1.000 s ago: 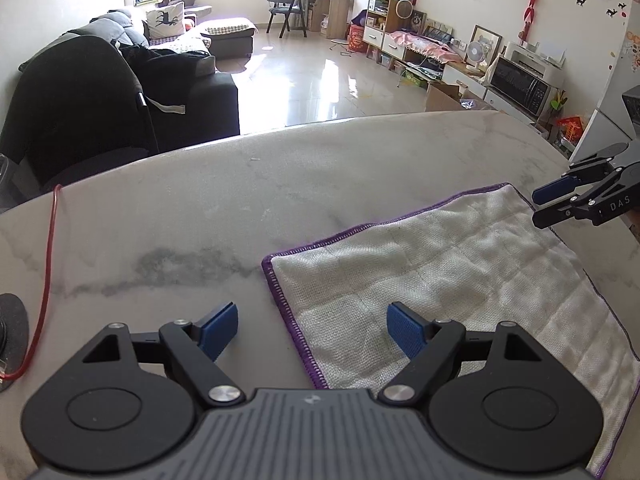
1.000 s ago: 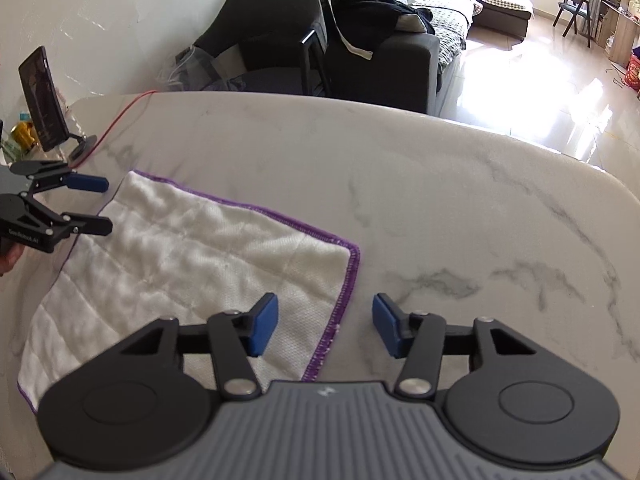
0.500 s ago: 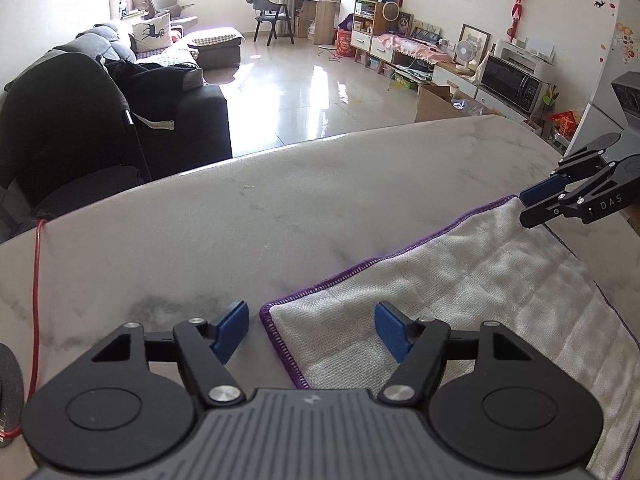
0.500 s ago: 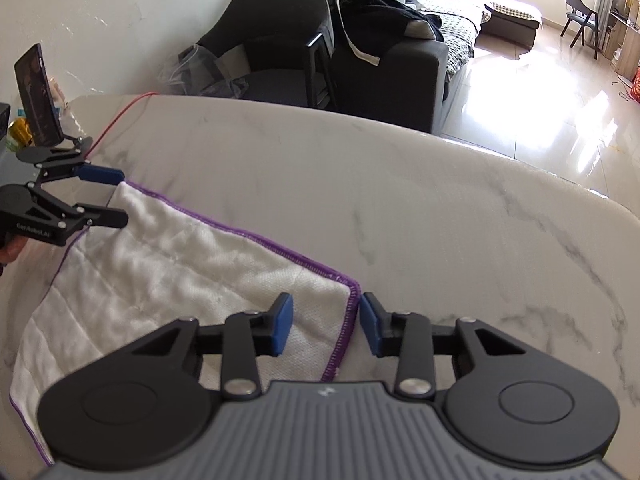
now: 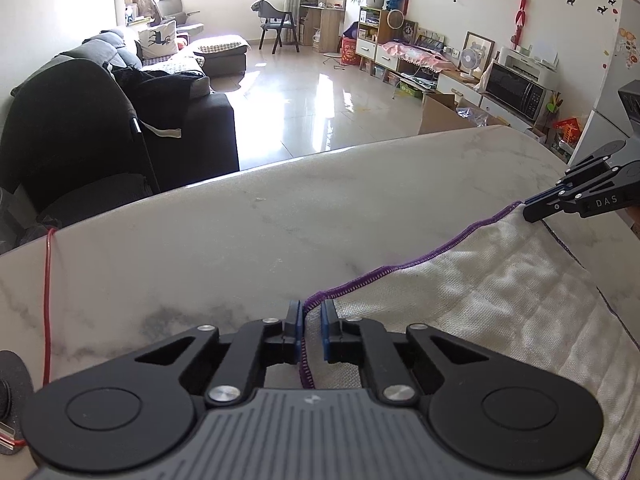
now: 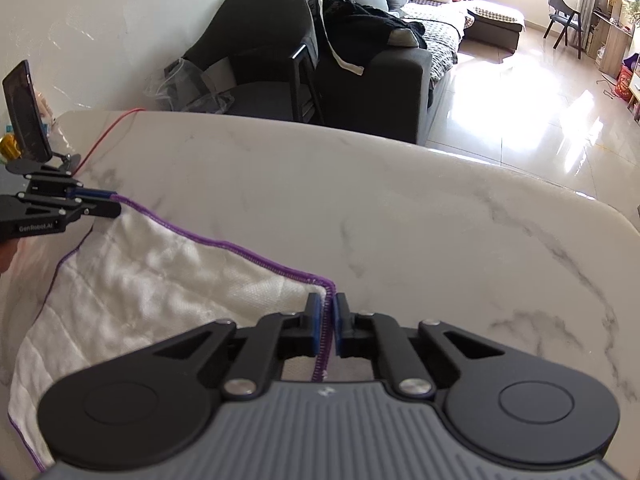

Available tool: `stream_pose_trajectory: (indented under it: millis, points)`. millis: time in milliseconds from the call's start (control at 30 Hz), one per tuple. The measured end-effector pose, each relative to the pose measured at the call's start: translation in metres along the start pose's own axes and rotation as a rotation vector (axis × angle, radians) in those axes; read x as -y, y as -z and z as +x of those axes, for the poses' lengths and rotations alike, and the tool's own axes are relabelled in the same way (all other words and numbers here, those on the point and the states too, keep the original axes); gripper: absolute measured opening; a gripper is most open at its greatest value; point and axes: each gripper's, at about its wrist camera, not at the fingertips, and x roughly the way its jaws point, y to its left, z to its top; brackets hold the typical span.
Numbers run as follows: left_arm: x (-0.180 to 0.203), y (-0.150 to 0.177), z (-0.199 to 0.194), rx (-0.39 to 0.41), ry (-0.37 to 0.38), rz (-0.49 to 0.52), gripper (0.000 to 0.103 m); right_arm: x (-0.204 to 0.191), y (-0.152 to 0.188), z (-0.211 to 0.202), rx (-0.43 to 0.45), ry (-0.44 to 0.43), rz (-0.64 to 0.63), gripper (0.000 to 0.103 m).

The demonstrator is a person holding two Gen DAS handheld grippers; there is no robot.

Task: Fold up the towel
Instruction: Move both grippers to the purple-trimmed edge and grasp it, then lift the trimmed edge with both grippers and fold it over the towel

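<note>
A white towel (image 5: 480, 300) with purple stitched edging lies on the marble table (image 5: 260, 220). In the left wrist view my left gripper (image 5: 310, 314) is shut on the towel's far left corner, the purple hem running between the blue pads. My right gripper (image 5: 534, 210) shows at the right edge, pinching the other far corner. In the right wrist view my right gripper (image 6: 327, 310) is shut on that corner of the towel (image 6: 160, 300), and my left gripper (image 6: 110, 202) holds the opposite corner. The far hem looks slightly raised between the two.
A red cable (image 5: 47, 300) runs down the table's left side to a round black base (image 5: 8, 392). A phone on a stand (image 6: 24, 120) stands at the table's left end. Beyond the far table edge are a dark sofa (image 5: 120, 128) and shiny floor.
Both grippers were open and have closed, each on a far corner of the towel. The hem between them has lifted a little off the table.
</note>
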Motion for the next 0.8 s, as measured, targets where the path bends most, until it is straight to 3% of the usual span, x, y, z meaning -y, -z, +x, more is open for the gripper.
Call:
stream_pose_trajectory:
  millis: [400, 800]
  points:
    - [0.018, 0.006, -0.043, 0.059, 0.005, 0.034, 0.007, -0.013, 0.011, -0.044, 0.065, 0.002, -0.007, 0.007]
    - [0.038, 0.035, -0.077, 0.065, 0.016, 0.048, 0.007, -0.029, 0.04, -0.073, 0.092, -0.012, -0.011, 0.007]
